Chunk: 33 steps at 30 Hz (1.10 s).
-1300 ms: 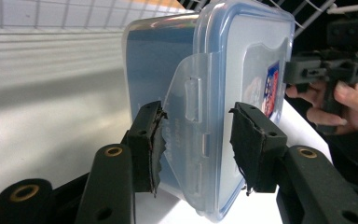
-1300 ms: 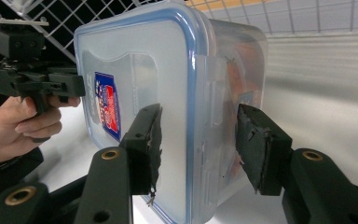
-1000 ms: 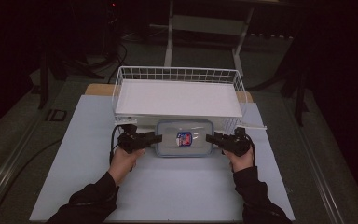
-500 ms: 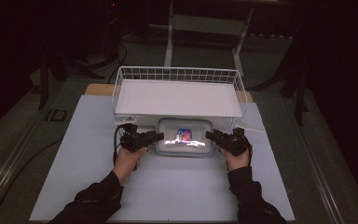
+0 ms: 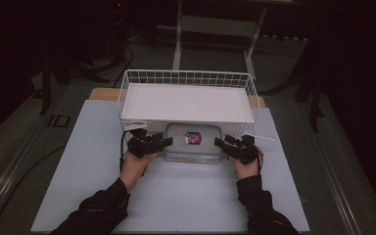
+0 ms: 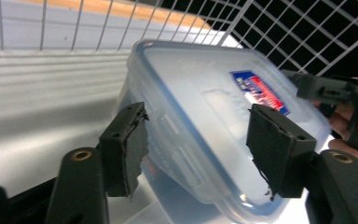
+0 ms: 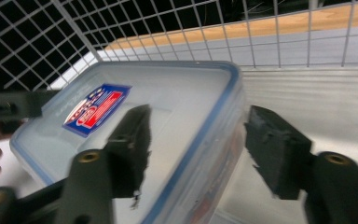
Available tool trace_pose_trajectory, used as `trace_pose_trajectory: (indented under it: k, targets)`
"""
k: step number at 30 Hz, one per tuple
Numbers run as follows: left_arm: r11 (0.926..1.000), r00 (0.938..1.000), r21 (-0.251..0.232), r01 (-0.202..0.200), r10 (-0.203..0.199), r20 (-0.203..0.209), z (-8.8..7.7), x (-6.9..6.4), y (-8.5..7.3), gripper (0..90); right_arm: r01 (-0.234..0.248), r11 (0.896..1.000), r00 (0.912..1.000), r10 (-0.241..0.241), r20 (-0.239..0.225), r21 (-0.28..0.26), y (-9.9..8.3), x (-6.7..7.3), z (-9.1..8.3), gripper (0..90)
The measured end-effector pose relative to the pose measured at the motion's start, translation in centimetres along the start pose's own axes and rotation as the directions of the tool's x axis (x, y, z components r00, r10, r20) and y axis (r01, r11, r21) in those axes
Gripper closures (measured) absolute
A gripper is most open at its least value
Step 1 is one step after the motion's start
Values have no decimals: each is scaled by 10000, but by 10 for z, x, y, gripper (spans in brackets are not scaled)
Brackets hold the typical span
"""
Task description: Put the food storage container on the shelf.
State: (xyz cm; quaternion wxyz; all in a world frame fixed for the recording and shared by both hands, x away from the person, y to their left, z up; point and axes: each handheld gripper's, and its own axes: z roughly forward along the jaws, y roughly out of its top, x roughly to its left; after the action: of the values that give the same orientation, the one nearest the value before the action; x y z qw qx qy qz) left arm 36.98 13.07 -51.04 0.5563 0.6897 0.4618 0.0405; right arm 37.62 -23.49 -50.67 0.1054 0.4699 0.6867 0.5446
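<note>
A clear plastic container with a blue-rimmed lid and a red-and-blue sticker lies on the white mat, just in front of the white wire basket. My left gripper is at its left end and my right gripper at its right end. In the left gripper view the container sits between the spread jaws of the left gripper; the pads stand clear of it. In the right gripper view the right gripper straddles the container's edge with a gap at the outer pad. Both grippers' jaws have just been opening.
The basket holds a white board and stands at the back of the white mat. Its wire mesh rises right behind the container. A wooden strip shows behind the basket. The surroundings are dark floor with cables.
Both grippers' jaws have spread apart off the container's ends. The container, raised and tilted half a second ago, now lies flat on the mat. The hands have barely shifted.
</note>
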Motion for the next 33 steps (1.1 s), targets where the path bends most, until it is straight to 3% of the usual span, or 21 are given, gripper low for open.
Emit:
trace_pose_trajectory:
  k: [4, 5, 6, 8, 9, 10, 15, 19, 20, 22, 24, 25, 29, 33]
  targets:
    - [9994, 9991, -83, -342, 343, 245, -6, -6, 0, 302, 405, 9991, 9992, -406, 60, 83, 0, 6, -3, 369]
    - [9957, 9950, -144, -910, 915, 392, -9, -8, 0, 277, 451, 9990, 9989, -451, 109, 8, -1, 10, -8, 369]
    - [9950, 9942, -119, -992, 996, 404, -11, -11, 0, 263, 472, 9989, 9988, -472, 106, 3, 0, 11, -9, 369]
    - [9963, 9951, -175, -843, 851, 501, -16, -18, -2, 206, 621, 9981, 9980, -621, 114, -51, 0, 14, -13, 369]
    - [9940, 9928, -86, -1087, 1090, 497, -18, -20, -2, 175, 690, 9976, 9976, -690, 25, -48, 1, 17, -15, 369]
    - [9940, 9928, -86, -1087, 1090, 497, -18, -20, -2, 156, 690, 9976, 9976, -690, 25, -48, 1, 17, -15, 369]
    - [9892, 9857, -7, -1466, 1461, 839, -32, -28, -10, 110, 840, 9959, 9944, -858, -621, -322, 3, 38, -28, 377]
    - [9906, 9849, 74, -1368, 1352, 1083, -40, -33, -17, 14, 931, 9954, 9894, -951, -1102, -228, -1, 54, -32, 416]
    - [9900, 9839, 116, -1403, 1381, 1134, -43, -35, -19, 14, 976, 9951, 9878, -988, -1208, -156, -3, 58, -32, 436]
    - [9888, 9828, 174, -1482, 1453, 1143, -45, -37, -21, 12, 1184, 9930, 9789, -1165, -1678, 12, -5, 64, -33, 575]
    - [9822, 9777, 358, -1843, 1795, 1087, -51, -42, -28, 12, 1444, 9894, 9721, -1385, -1893, 173, -8, 70, -33, 685]
    - [9831, 9786, 376, -1793, 1744, 1088, -52, -43, -30, 11, 1617, 9862, 9672, -1515, -2040, 342, -9, 74, -32, 717]
    - [9825, 9802, 459, -1807, 1761, 909, -59, -45, -39, 5, 1765, 9791, 9609, -1492, -2334, 1009, -16, 80, -24, 897]
    - [9798, 9790, 420, -1955, 1925, 673, -65, -46, -43, 5, 1816, 9708, 9646, -1450, -2201, 1567, -25, 80, -13, 898]
